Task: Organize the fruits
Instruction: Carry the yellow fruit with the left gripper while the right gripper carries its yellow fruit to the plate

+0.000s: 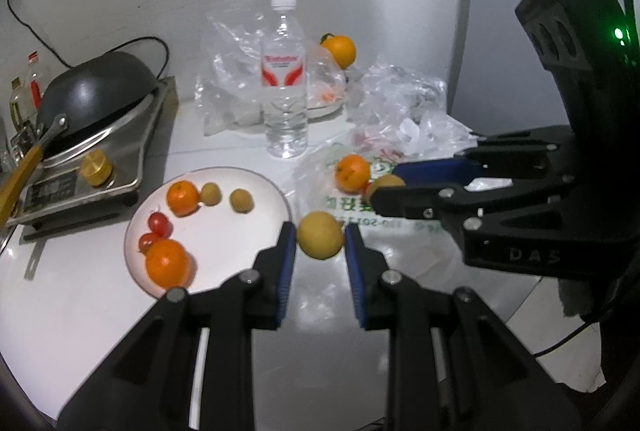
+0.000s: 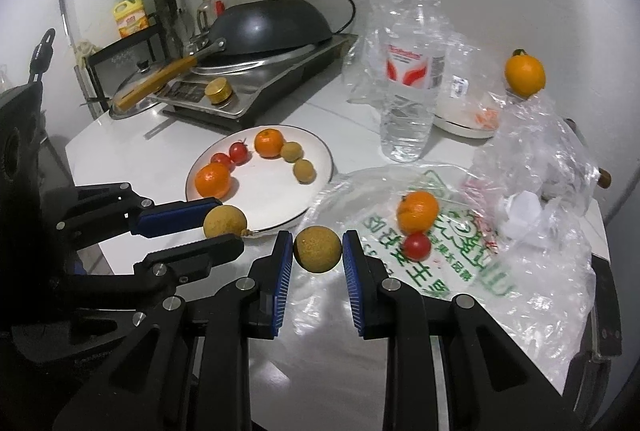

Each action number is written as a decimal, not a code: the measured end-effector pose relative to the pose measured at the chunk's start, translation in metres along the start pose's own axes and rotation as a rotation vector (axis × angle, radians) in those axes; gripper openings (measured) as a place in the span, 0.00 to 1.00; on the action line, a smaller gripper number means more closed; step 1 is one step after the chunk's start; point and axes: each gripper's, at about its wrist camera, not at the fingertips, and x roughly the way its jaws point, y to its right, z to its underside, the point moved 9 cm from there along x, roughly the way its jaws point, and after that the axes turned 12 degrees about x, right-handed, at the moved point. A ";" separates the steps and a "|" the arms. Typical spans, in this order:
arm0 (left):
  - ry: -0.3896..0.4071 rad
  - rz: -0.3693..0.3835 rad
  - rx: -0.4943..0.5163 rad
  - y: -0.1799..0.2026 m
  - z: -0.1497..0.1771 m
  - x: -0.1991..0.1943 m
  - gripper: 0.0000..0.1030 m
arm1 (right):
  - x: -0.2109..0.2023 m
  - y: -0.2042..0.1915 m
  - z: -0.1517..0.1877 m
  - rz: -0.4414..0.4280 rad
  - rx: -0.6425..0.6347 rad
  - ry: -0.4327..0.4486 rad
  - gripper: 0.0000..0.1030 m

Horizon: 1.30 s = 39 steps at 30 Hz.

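Tan, faintly pitted and round, a small longan-like fruit is pinched between the blue ribbed pads of the left gripper, just beside the rim of the white plate, seemingly so it can be set down with the others. A second tan fruit is clasped the same way by the right gripper, over the crinkled printed plastic bag from which the fruit appears to be drawn. On the glossy plate two oranges, two cherry tomatoes and two tan fruits are laid in an arc by kind. One orange and one tomato are left touching on the bag; another orange sits well apart, behind the clear bottle.
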 end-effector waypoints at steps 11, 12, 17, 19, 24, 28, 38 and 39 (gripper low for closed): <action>-0.021 -0.037 -0.036 -0.040 0.023 0.004 0.24 | 0.028 -0.032 -0.005 -0.021 -0.034 -0.042 0.27; -0.024 -0.041 -0.040 -0.044 0.025 0.005 0.24 | 0.031 -0.035 -0.005 -0.024 -0.038 -0.047 0.27; -0.065 -0.058 -0.032 -0.057 0.038 0.016 0.24 | 0.049 -0.047 -0.006 -0.041 -0.052 -0.073 0.27; -0.082 -0.069 -0.024 -0.062 0.045 0.021 0.24 | 0.056 -0.051 -0.006 -0.047 -0.056 -0.085 0.27; -0.116 -0.066 -0.022 -0.072 0.057 0.030 0.24 | 0.075 -0.057 -0.006 -0.057 -0.060 -0.115 0.27; -0.136 -0.047 -0.020 -0.073 0.062 0.036 0.24 | 0.089 -0.059 -0.004 -0.069 -0.051 -0.141 0.27; -0.154 -0.041 -0.044 -0.079 0.067 0.039 0.25 | 0.113 -0.062 0.002 -0.085 -0.038 -0.194 0.27; -0.154 -0.040 -0.044 -0.079 0.066 0.039 0.25 | 0.114 -0.063 0.002 -0.086 -0.038 -0.197 0.27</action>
